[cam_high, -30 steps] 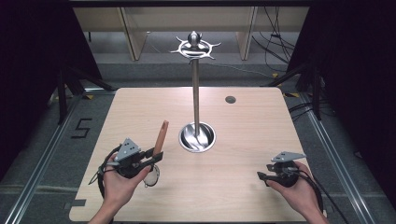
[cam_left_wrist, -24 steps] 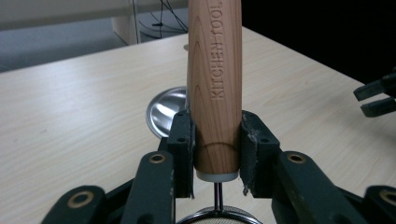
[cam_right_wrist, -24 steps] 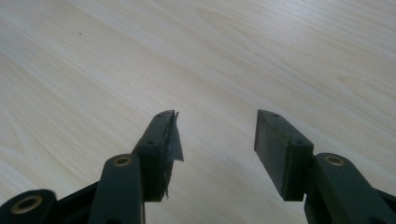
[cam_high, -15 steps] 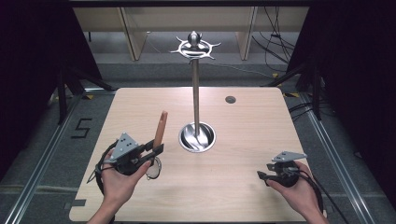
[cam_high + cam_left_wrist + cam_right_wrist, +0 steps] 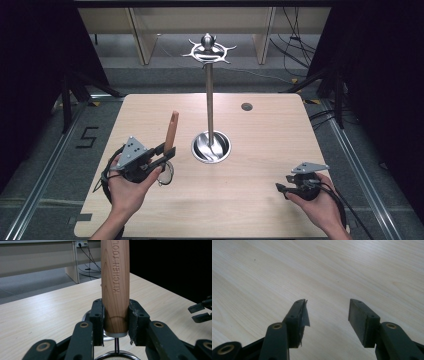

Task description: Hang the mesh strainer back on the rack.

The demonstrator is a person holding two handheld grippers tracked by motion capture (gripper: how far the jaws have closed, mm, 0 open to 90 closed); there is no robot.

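Note:
My left gripper [image 5: 167, 151] is shut on the lower end of a wooden handle [image 5: 171, 131] that stands nearly upright at the table's left. In the left gripper view both pads press the handle [image 5: 115, 285], which is stamped KITCHEN TOOL, and my gripper [image 5: 116, 322] holds it just above its metal collar. A round wire-mesh strainer ring [image 5: 116, 356] hangs below the jaws and reads as a thin ring [image 5: 165, 175] from above. My right gripper [image 5: 281, 189] rests low at the front right, open, with bare table between its jaws [image 5: 328, 312].
A metal utensil stand rises from a round dished base [image 5: 211, 147] at the table's middle, its pole [image 5: 210, 100] ending in a ring of hooks [image 5: 208, 50]. A dark grommet [image 5: 246, 106] sits at the back. The light wooden table [image 5: 260, 210] has dark floor around it.
My left hand has lifted the tool a little, so the handle now stands higher and the strainer ring has come up off the table. The right hand has not moved.

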